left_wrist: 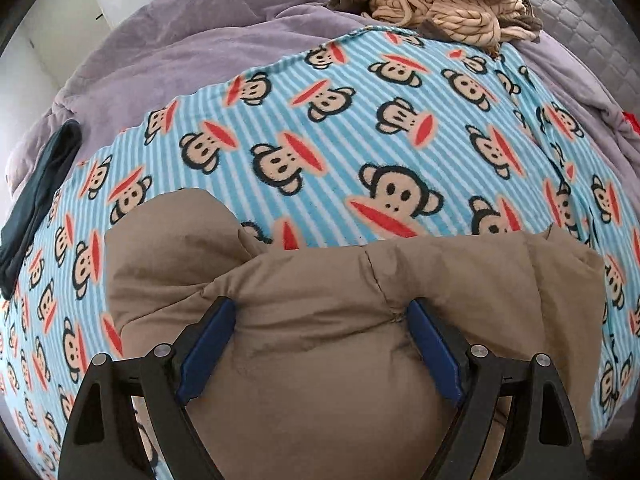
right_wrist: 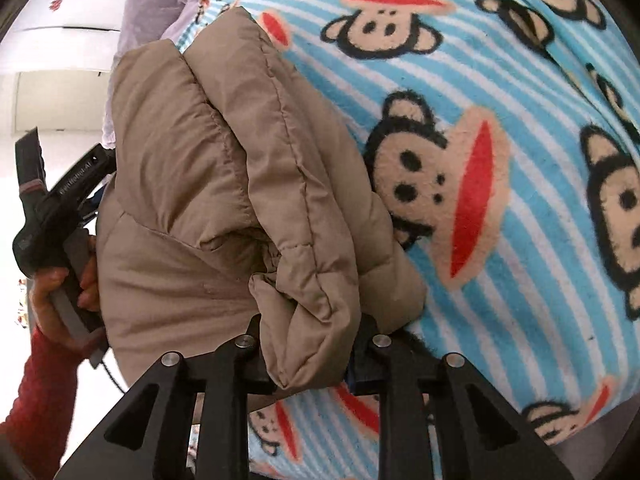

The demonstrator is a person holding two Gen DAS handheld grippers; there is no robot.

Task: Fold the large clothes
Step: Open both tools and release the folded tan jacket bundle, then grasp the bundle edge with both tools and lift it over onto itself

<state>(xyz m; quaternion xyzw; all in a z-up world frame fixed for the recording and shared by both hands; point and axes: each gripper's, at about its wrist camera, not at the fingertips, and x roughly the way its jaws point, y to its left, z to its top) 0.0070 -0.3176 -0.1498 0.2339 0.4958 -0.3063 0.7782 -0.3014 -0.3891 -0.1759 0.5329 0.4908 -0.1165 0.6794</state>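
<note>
Nearest the left wrist camera we see the left gripper [left_wrist: 320, 316], its blue-padded jaws spread wide with a thick bulge of the tan padded jacket [left_wrist: 360, 320] filling the space between them; the fabric meets both pads, so we read this as a wide grip on the jacket. From the right wrist camera, the right gripper [right_wrist: 312, 344] has its jaws drawn narrow and clamped on a folded, stitched edge of the same jacket [right_wrist: 224, 184].

We locate the jacket bunched on the monkey-print striped blanket [left_wrist: 360, 128], at the blanket's near edge. Under the blanket lies a lavender duvet [left_wrist: 180, 52]. A dark garment [left_wrist: 40, 196] rests at the blanket's left border, and a pile of beige knitted items [left_wrist: 448, 4] sits at its far end.

In the right wrist view we also see a hand [right_wrist: 60, 296] in a red sleeve [right_wrist: 36, 400] gripping the left gripper's black handle, beside the jacket's left flank.
</note>
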